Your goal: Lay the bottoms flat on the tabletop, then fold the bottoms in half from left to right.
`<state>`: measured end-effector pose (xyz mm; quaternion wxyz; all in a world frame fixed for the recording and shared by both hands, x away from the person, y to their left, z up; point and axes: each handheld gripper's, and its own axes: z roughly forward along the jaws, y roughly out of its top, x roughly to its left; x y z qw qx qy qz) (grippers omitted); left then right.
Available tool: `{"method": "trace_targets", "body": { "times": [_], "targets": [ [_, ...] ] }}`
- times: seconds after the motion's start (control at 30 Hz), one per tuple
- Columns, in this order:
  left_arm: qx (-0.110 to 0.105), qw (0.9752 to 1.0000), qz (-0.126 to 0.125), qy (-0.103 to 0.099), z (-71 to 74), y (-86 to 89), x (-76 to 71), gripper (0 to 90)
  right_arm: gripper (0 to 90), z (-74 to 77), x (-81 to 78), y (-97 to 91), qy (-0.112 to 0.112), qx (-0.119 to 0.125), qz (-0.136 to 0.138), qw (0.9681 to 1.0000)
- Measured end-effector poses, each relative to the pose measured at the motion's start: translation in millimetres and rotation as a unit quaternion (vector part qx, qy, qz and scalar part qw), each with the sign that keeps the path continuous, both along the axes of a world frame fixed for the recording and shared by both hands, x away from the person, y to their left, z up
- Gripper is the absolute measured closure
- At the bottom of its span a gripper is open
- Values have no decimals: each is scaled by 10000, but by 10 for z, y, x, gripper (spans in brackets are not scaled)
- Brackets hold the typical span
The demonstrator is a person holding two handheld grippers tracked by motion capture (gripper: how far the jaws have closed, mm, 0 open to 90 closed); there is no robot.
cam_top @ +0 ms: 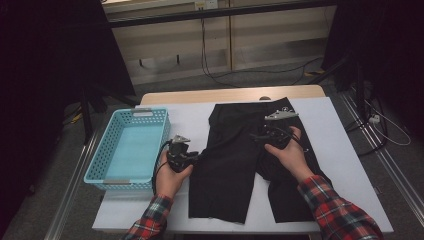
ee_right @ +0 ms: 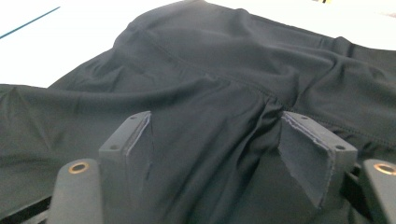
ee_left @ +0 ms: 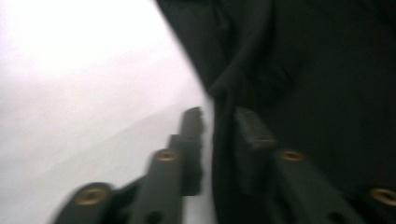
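Note:
A pair of black shorts (cam_top: 235,170) lies flat on the white table (cam_top: 332,140), waistband at the far side and legs toward me. My left gripper (cam_top: 196,156) is at the left edge of the shorts. In the left gripper view its jaws (ee_left: 219,123) stand close together with the fabric's edge (ee_left: 303,84) between them, and a thin strip of table shows beside the left pad. My right gripper (cam_top: 256,136) rests over the crotch area. Its jaws (ee_right: 215,135) stand wide apart with a ridge of black cloth (ee_right: 224,60) between the pads.
A light blue plastic basket (cam_top: 95,167) stands at the table's left side, close to my left hand. White table surface lies to the right of the shorts. Cables and dark stands are on the floor beyond the table.

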<state>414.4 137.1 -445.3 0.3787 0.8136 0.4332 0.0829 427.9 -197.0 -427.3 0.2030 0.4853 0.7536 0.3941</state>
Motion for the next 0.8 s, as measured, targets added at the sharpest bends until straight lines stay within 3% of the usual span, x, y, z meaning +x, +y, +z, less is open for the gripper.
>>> {"method": "trace_targets", "body": {
  "times": [0.07,0.1,0.13,0.27,0.6,0.7,0.8],
  "targets": [
    [-76,9999,71,-17,-2,-1,-19,505,269,-8,-5,-4,12,5,-2,10000],
    [-3,10000,28,-62,9,13,-35,505,264,-15,-8,-6,43,28,0,10000],
    [-40,10000,-48,-70,28,13,-83,435,254,-18,-15,-8,51,23,7,10000],
    [-107,9998,-152,-39,61,16,-161,322,246,-5,-35,5,9,2,30,10000],
    [-56,9995,-318,-34,51,72,-232,196,223,32,-65,42,-50,-19,84,10000],
    [-130,9993,-350,-46,58,76,-254,160,223,24,-56,48,-68,-8,84,9999],
    [-88,9990,-432,28,41,87,-282,139,218,15,-53,59,-60,-18,81,9999]
  ]
}}
